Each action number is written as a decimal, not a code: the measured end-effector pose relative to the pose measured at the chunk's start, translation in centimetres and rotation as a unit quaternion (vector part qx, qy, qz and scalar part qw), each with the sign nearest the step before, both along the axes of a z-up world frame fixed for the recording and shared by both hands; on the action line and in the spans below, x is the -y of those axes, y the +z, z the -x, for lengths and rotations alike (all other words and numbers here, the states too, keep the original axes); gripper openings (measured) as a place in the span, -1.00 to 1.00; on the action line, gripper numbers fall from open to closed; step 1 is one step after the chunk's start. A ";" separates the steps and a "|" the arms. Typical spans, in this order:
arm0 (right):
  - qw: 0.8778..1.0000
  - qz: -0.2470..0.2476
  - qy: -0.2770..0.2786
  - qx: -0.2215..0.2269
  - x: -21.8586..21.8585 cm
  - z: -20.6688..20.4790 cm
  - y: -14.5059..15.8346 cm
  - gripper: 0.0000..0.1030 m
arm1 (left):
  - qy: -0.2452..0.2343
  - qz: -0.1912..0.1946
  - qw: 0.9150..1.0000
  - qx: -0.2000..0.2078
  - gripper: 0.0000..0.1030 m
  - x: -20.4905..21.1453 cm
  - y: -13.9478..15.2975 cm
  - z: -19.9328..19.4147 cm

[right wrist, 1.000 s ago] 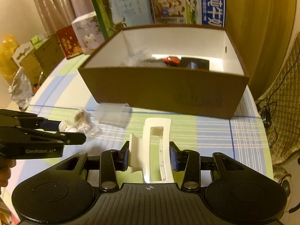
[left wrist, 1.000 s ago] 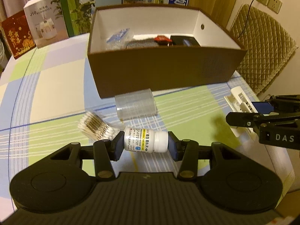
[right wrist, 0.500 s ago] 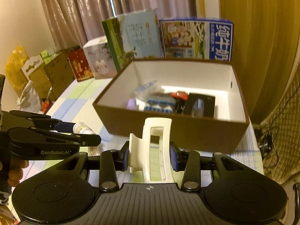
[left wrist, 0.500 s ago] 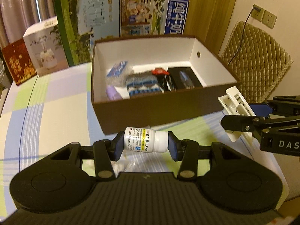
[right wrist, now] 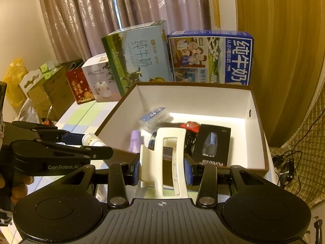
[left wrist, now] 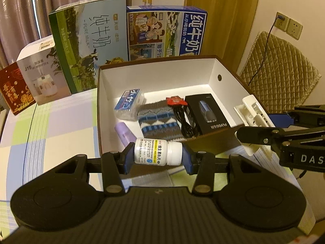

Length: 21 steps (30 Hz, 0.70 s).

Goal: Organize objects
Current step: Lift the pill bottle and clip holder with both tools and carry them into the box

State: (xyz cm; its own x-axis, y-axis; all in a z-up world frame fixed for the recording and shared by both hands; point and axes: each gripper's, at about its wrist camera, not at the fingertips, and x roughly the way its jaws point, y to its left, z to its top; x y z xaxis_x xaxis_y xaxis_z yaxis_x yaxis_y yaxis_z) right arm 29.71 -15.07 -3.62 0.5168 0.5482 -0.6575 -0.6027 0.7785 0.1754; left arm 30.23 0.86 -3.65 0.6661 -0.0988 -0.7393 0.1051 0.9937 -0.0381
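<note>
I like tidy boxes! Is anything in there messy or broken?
Nothing looks broken or spilled. Inside the brown box, the black cable lies loosely bunched beside the knitted pouch, and the tissue pack sits askew. That is all.

A table (left wrist: pixel 50 134) covered with a checked cloth of pale green, lilac and cream squares is carrying everything. A brown box with a white inside (left wrist: pixel 154 79) is sitting directly on it, towards the right edge. Along the far edge, four cartons are standing upright in a row: a dark red one (left wrist: pixel 14 91) at the left end, then a white humidifier carton (left wrist: pixel 40 69), a green-and-blue milk carton (left wrist: pixel 91 40), and a blue milk carton (left wrist: pixel 166 32) directly behind the brown box.
</note>
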 end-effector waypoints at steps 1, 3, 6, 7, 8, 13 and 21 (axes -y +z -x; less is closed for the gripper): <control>1.000 -0.002 -0.001 -0.001 -0.1 -0.5 0.0 -0.25 | -0.001 -0.002 1.000 0.000 -0.18 0.0 0.0 -0.4; 1.000 -0.004 -0.004 -0.004 -0.4 -1.4 0.0 -0.25 | -0.002 -0.003 1.000 0.002 -0.18 0.0 0.0 -1.3; 1.000 -0.003 -0.008 -0.006 -0.7 -2.7 -0.1 -0.25 | -0.004 -0.003 1.000 0.003 -0.18 -0.1 0.0 -2.8; 1.000 -0.003 -0.009 -0.006 -0.9 -3.1 -0.1 -0.25 | -0.004 -0.005 1.000 0.004 -0.18 -0.1 0.0 -3.3; 1.000 -0.003 -0.009 -0.007 -1.0 -3.6 -0.1 -0.25 | -0.005 -0.007 1.000 0.004 -0.18 -0.1 0.1 -3.9; 1.000 0.000 -0.015 -0.008 -1.5 -5.5 -0.3 -0.25 | -0.009 -0.010 1.000 0.005 -0.18 0.0 0.2 -6.2; 0.999 0.002 -0.029 -0.015 -2.5 -9.6 -1.0 -0.25 | -0.014 -0.014 1.000 -0.002 -0.18 0.1 -0.5 -10.3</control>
State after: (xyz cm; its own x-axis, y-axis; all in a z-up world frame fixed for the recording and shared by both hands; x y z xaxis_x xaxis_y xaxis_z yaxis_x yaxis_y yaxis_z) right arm 39.29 -12.58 -4.67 0.5281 0.5141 -0.6759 -0.5503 0.8134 0.1888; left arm 40.53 0.81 -4.20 0.6609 -0.0968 -0.7442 0.1333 0.9910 -0.0105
